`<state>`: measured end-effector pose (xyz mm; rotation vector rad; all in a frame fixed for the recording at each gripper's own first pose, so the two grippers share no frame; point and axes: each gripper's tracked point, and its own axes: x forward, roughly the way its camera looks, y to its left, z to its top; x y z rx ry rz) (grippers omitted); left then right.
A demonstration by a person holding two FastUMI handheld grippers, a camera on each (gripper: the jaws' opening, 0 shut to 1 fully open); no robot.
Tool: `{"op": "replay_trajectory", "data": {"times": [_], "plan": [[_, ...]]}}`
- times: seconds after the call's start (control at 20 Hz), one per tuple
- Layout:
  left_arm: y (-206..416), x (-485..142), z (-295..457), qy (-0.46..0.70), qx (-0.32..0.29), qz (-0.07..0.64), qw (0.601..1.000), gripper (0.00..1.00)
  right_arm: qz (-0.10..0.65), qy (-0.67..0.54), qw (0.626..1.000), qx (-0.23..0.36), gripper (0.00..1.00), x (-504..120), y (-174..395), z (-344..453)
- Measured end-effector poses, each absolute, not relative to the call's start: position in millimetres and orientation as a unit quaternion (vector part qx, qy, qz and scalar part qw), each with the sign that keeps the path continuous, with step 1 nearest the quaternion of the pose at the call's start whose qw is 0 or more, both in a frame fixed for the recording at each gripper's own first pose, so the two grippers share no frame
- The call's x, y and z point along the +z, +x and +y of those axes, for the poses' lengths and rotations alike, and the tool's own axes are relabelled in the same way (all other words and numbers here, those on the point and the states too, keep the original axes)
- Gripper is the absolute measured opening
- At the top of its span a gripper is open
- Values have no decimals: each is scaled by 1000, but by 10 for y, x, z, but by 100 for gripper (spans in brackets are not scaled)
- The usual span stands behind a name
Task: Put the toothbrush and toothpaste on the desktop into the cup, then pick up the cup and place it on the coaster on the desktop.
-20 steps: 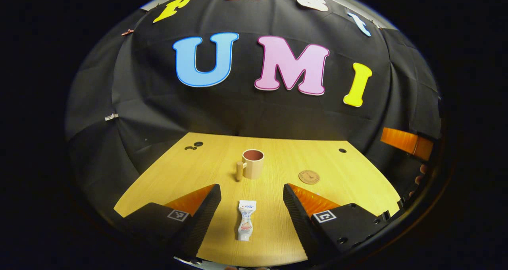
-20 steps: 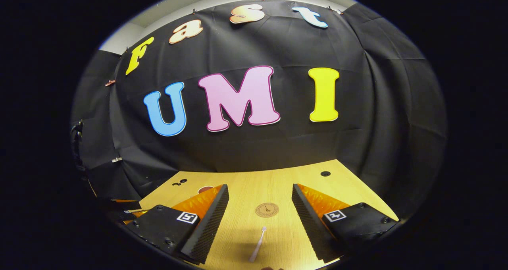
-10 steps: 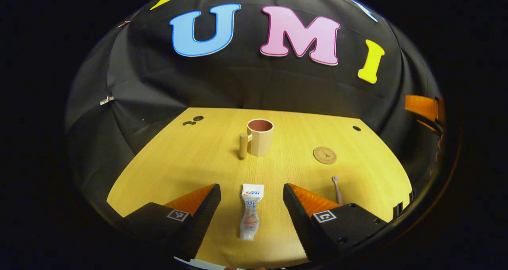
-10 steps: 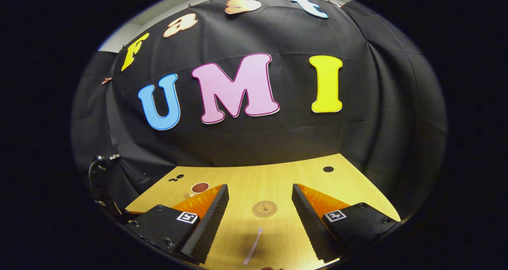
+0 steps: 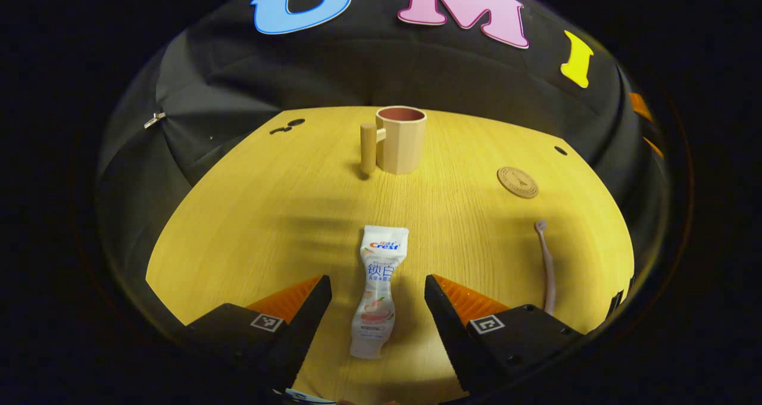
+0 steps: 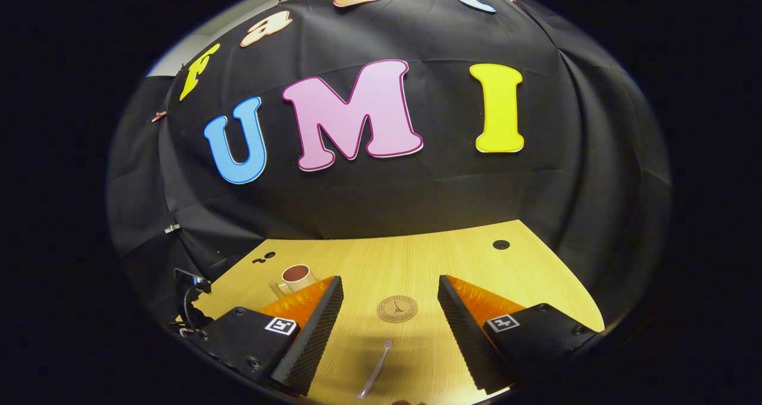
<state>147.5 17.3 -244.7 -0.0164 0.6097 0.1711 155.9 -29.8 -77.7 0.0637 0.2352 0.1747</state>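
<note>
A white toothpaste tube (image 5: 377, 292) lies flat on the wooden desktop (image 5: 268, 214), its cap end between the spread fingers of my open left gripper (image 5: 377, 295). Beyond it stands a tan cup (image 5: 401, 139) with a peg handle on its left. The round brown coaster (image 5: 517, 182) lies to the right, and the pale toothbrush (image 5: 545, 265) lies nearer, head away. In the right gripper view, the toothbrush (image 6: 375, 376) lies between the fingers of my open right gripper (image 6: 390, 298), with the coaster (image 6: 397, 308) just past it and the cup (image 6: 297, 277) at far left.
Small dark holes (image 5: 288, 125) mark the desktop's far left corner and one hole (image 5: 560, 150) sits at far right. Black cloth wall closes the back. Part of the other gripper's body (image 6: 190, 301) shows at the left edge in the right gripper view.
My left gripper has tilted down and moved forward over the toothpaste, bringing the tube between its fingers. The right gripper has tipped down slightly toward the toothbrush. Both stay open.
</note>
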Motion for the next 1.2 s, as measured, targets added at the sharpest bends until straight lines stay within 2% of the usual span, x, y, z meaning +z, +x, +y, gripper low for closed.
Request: {"op": "replay_trajectory", "data": {"times": [0.5, 0.55, 0.7, 0.8, 0.85, 1.05, 1.2], "plan": [[1601, -2700, 162, -24, 95, 335, 937, 96, 151, 34, 982, 105, 99, -1062, 1644, -301], [1604, -2703, 141, -23, 95, 340, 935, 78, 152, 35, 982, 104, 98, -1083, 1641, -309], [1613, -2711, 118, -17, 88, 346, 934, 61, 166, 39, 980, 99, 98, -1220, 1602, -356], [1604, -2698, 92, -13, 85, 343, 935, 36, 182, 36, 978, 93, 98, -1347, 1529, -369], [1617, -2700, 93, -9, 82, 343, 936, 43, 191, 34, 977, 90, 98, -1409, 1494, -366], [1599, -2697, 109, -6, 76, 345, 936, 28, 227, 12, 970, 81, 98, -1604, 1325, -339], [1520, -2688, 101, -6, 62, 347, 936, 25, 242, 3, 967, 75, 98, -1720, 1273, -245]]}}
